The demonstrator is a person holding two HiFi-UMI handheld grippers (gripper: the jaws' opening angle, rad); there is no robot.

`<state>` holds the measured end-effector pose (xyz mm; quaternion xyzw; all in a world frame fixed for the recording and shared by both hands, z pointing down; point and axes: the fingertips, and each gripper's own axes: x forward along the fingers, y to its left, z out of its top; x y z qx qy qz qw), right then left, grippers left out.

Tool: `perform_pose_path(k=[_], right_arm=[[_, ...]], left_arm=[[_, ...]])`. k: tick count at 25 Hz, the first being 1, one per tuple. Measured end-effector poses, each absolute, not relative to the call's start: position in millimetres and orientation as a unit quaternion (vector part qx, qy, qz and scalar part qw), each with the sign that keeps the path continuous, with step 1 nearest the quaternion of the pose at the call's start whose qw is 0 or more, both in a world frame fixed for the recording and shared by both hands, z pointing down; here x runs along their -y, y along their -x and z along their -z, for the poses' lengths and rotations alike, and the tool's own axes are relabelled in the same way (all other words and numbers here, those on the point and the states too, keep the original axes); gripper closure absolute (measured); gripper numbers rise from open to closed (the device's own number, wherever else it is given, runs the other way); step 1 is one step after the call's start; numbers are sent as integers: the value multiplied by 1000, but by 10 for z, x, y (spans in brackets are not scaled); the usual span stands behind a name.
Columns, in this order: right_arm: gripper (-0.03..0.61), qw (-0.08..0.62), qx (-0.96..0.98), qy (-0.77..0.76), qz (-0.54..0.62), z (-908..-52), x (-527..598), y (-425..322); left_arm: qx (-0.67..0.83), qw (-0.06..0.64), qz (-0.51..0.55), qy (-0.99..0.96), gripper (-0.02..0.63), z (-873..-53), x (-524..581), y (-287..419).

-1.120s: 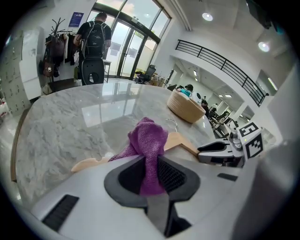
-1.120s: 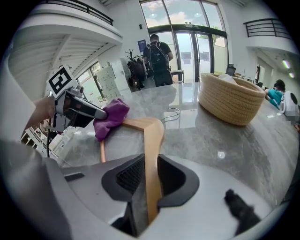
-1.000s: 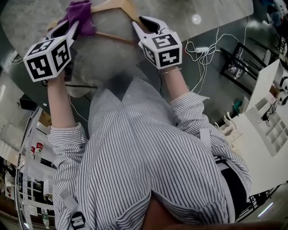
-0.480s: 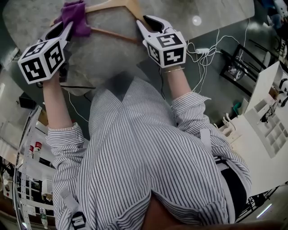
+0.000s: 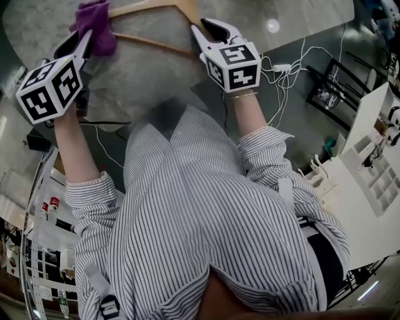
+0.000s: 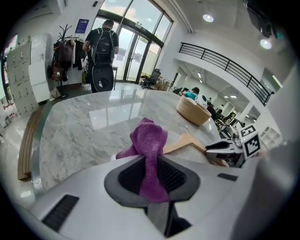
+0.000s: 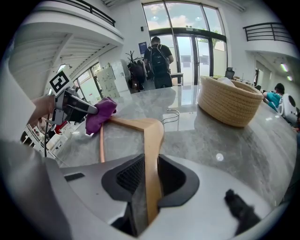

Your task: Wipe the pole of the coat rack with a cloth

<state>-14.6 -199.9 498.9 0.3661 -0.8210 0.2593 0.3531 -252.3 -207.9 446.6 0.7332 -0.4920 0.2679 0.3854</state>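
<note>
A purple cloth (image 5: pixel 94 25) is pinched in my left gripper (image 5: pixel 83 41), whose jaws are shut on it; the cloth (image 6: pixel 150 145) bunches up past the pads and rests on the left arm of a wooden hanger (image 5: pixel 153 6). My right gripper (image 5: pixel 205 28) is shut on the hanger's other arm (image 7: pixel 151 140), which runs straight between its jaws. In the right gripper view the cloth (image 7: pixel 101 115) covers the hanger's far end, with the left gripper (image 7: pixel 79 108) behind it. The hanger's lower bar (image 5: pixel 150 44) and metal hook (image 7: pixel 171 115) lie over the grey marble table (image 5: pixel 144 75).
A woven basket (image 7: pixel 229 105) stands on the table beyond the hanger. A person with a backpack (image 6: pixel 103 51) stands at the glass doors, next to a loaded coat rack (image 6: pixel 65 47). White cables (image 5: pixel 281 69) and white shelving (image 5: pixel 375 169) are on the floor at the right.
My left gripper has slid leftward with the cloth along the hanger's arm toward its end. The right gripper has held the hanger almost still.
</note>
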Motion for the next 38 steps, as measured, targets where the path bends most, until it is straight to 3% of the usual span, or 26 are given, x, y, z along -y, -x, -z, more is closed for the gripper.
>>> perform_pose_path(k=[38], right_arm=[[477,303,804,-426,-282,-4840,1947,-131]], left_arm=[[461,341,-360,-736,534,-4633,2072,2528]])
